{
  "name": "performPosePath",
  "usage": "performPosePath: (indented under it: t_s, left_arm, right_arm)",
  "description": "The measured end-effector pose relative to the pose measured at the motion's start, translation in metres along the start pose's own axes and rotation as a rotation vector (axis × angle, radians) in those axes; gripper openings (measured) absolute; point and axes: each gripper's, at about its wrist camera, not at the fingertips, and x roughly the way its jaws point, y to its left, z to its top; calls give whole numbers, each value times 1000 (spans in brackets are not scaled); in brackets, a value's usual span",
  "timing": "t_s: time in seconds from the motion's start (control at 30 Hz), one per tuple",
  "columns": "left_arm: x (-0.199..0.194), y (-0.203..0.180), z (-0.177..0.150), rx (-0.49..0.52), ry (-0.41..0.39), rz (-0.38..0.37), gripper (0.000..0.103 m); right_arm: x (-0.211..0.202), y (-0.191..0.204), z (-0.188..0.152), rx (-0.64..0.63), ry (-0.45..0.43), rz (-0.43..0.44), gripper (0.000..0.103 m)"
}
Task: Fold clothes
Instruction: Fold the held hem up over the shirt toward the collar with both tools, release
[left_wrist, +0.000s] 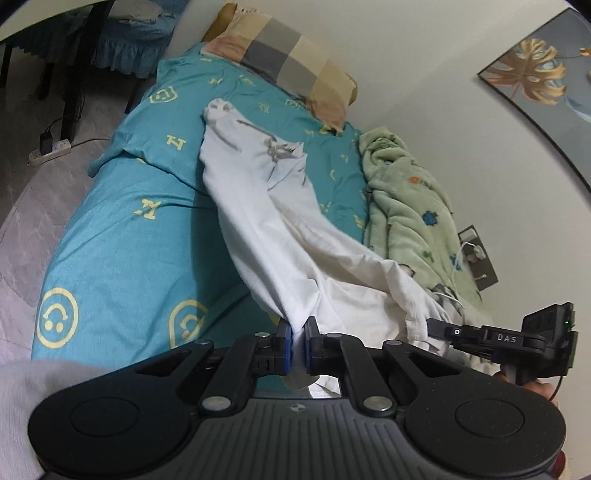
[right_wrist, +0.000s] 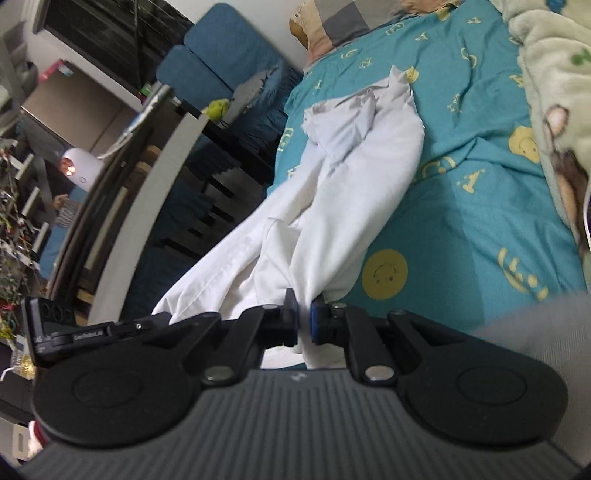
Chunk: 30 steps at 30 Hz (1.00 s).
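Observation:
A white garment is stretched from the grippers out over a teal bed sheet. Its far end with a grey print lies on the bed. My left gripper is shut on one near edge of the garment. My right gripper is shut on another near edge of the garment. The right gripper also shows at the right of the left wrist view, holding cloth. The left gripper shows at the left of the right wrist view.
A checked pillow lies at the head of the bed. A green fleece blanket is bunched along the wall side. A blue-covered chair, table legs and a power strip stand on the floor to the left.

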Motion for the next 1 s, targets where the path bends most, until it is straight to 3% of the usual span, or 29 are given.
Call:
performPosePath:
  t_s: [0.2, 0.33, 0.5, 0.67, 0.87, 1.0]
  left_arm:
    - [-23, -19, -50, 16, 4, -47, 7]
    - [-17, -30, -36, 11, -42, -27, 7]
    - [13, -46, 30, 63, -144, 7, 7]
    - [71, -44, 112, 100, -221, 63, 7]
    - [175, 3, 196, 85, -199, 129, 7]
    - [246, 53, 224, 51, -153, 178, 7]
  right_arm:
    - [-33, -11, -46, -21, -39, 1, 9]
    - [-35, -19, -35, -8, -73, 13, 10]
    - [-14, -17, 39, -17, -148, -8, 10]
    - [32, -21, 116, -19, -189, -39, 10]
    - [121, -56, 187, -1, -141, -132, 10]
    - [185, -93, 217, 26, -79, -191, 10]
